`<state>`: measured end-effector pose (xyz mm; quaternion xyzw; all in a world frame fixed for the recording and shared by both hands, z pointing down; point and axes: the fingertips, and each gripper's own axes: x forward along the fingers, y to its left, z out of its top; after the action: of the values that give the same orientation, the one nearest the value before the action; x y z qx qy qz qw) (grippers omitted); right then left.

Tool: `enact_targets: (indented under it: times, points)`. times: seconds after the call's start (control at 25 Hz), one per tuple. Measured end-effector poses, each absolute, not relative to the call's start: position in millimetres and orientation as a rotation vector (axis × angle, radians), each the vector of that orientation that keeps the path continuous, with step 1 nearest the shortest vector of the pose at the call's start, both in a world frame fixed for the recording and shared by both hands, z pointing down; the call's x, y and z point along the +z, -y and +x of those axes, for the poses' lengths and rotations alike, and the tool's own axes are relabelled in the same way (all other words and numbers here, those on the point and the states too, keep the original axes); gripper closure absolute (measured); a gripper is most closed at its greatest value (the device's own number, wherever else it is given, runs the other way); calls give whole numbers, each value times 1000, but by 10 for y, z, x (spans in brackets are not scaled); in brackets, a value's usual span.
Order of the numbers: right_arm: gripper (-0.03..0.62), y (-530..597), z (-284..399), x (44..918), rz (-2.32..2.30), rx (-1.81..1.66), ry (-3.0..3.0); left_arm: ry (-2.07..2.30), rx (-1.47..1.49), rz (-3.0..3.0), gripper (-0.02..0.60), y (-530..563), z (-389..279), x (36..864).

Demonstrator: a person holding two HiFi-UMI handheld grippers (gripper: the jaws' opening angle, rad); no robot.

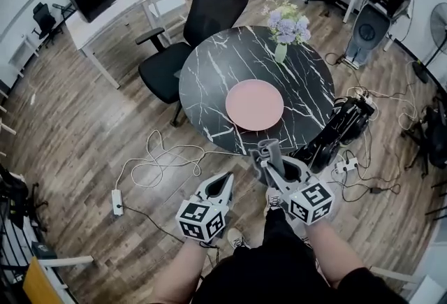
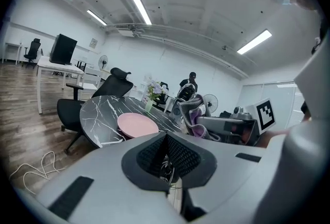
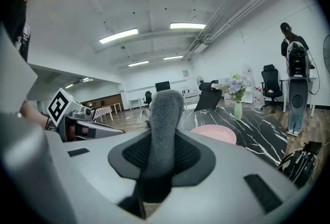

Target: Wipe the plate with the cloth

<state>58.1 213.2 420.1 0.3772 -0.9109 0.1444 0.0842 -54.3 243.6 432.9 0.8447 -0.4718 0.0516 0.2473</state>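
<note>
While your right gripper (image 1: pixel 274 168) clamps the cloth (image 1: pixel 271 150) — left gripper (image 1: pixel 225 184) fingers clenched, empty | step: approach | next: lower cloth onto plate (image 1: pixel 254 104)

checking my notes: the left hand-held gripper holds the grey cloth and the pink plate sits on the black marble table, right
Wrong hand: the right hand-held gripper holds the grey cloth, as the right gripper view shows; the left hand-held gripper is shut and empty. The pink plate does sit on the black marble table.
</note>
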Motion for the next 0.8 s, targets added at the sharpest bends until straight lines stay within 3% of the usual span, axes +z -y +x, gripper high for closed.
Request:
enact_targets:
  times: [0.8]
  points:
    - [488, -569, 788, 4424, 931, 451, 2728, 1465, 107, 2128, 561, -1114, -418, 4652]
